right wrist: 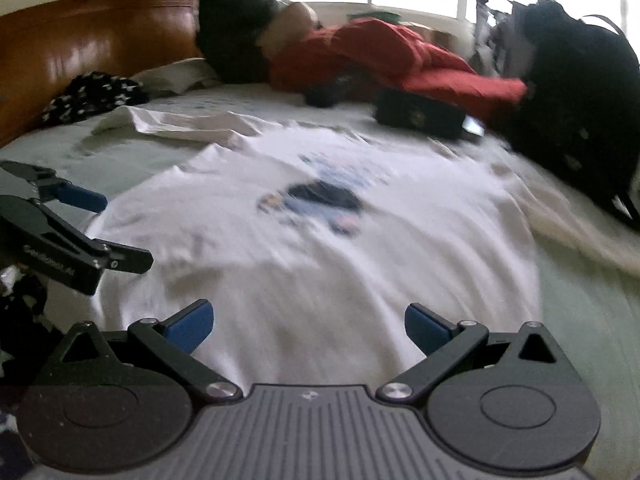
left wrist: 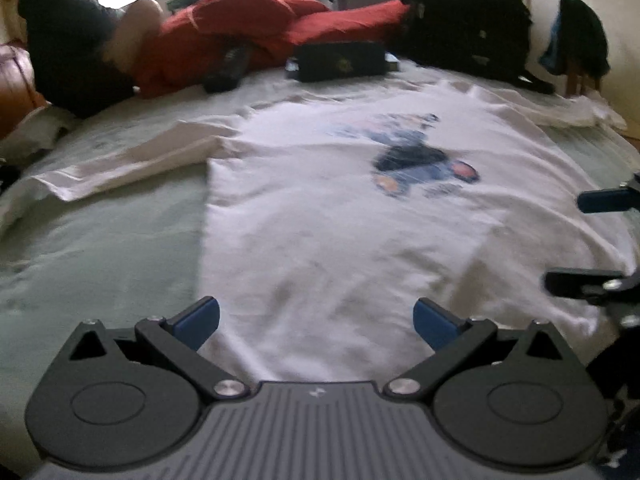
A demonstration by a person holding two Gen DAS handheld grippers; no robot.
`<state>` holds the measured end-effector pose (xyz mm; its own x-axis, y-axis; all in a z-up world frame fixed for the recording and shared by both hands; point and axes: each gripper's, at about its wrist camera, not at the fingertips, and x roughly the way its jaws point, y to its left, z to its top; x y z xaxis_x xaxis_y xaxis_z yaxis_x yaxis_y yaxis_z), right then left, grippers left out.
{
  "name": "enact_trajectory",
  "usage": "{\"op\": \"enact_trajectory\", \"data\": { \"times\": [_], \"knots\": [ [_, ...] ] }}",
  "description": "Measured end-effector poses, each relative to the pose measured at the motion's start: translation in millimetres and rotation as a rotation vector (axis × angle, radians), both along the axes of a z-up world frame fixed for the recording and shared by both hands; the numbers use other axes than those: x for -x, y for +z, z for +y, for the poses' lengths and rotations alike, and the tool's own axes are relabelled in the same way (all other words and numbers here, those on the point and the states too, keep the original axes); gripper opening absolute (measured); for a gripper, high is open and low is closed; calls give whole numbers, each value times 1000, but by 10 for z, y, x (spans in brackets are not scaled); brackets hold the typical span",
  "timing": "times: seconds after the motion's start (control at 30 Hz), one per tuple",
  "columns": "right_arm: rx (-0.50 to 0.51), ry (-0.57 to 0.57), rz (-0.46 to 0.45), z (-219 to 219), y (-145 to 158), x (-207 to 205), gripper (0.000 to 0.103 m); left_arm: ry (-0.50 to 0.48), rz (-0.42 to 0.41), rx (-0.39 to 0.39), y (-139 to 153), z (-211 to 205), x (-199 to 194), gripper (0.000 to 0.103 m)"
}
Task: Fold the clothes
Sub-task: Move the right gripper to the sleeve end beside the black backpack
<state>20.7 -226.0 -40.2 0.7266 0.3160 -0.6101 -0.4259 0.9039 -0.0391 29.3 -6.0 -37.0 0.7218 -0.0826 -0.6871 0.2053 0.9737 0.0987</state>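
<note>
Both pairs of blue-padded fingers are spread wide and hold nothing. The left gripper (left wrist: 316, 322) and the right gripper (right wrist: 309, 326) hang over the near hem of a white long-sleeved T-shirt (left wrist: 340, 208), and I cannot tell whether any pad touches the cloth.

Straight ahead of both sets of fingers the shirt lies flat, print side up, on a pale green bedsheet (left wrist: 104, 232). Its long axis runs away from the fingers, hem nearest, collar farthest, with a blurred blue printed figure (left wrist: 424, 160) on the chest. One sleeve (left wrist: 132, 160) stretches out beyond the left gripper's left finger; the other sleeve (right wrist: 576, 216) trails off past the right gripper's right finger. Each gripper is nearer its own side of the hem, so a lengthwise fold looks like the likely start.

Beyond the collar lie a dark case (left wrist: 340, 60), a red blanket (left wrist: 256, 28), a black backpack (left wrist: 468, 20) and a seated person (left wrist: 68, 36).
</note>
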Motion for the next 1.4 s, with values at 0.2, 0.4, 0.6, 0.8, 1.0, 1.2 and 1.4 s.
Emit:
{"op": "enact_trajectory", "data": {
  "times": [0.2, 0.4, 0.6, 0.8, 1.0, 1.2, 1.4],
  "knots": [
    [-9, -18, 39, 12, -258, -38, 103, 11, -12, 10, 45, 72, 18, 102],
    [-29, -22, 39, -72, -283, 61, 103, -110, -66, -28, 82, -311, -189, 102],
    [-44, -24, 40, -220, -240, 205, 103, -122, 22, 37, -221, -395, -294, 102],
    [-136, -34, 51, -635, -195, 391, 103, -124, 12, 51, -178, -358, -239, 102],
    [-231, -136, 28, -1236, 15, 298, 103, -122, 4, 64, 28, -613, -343, 102],
    [-351, -368, 48, -2225, 92, -30, 103, -226, -45, 63, 176, -1057, -356, 102],
    [-438, -593, 82, -3287, 55, -451, 103, -299, -30, 43, 112, -1436, -422, 102]
  ]
}}
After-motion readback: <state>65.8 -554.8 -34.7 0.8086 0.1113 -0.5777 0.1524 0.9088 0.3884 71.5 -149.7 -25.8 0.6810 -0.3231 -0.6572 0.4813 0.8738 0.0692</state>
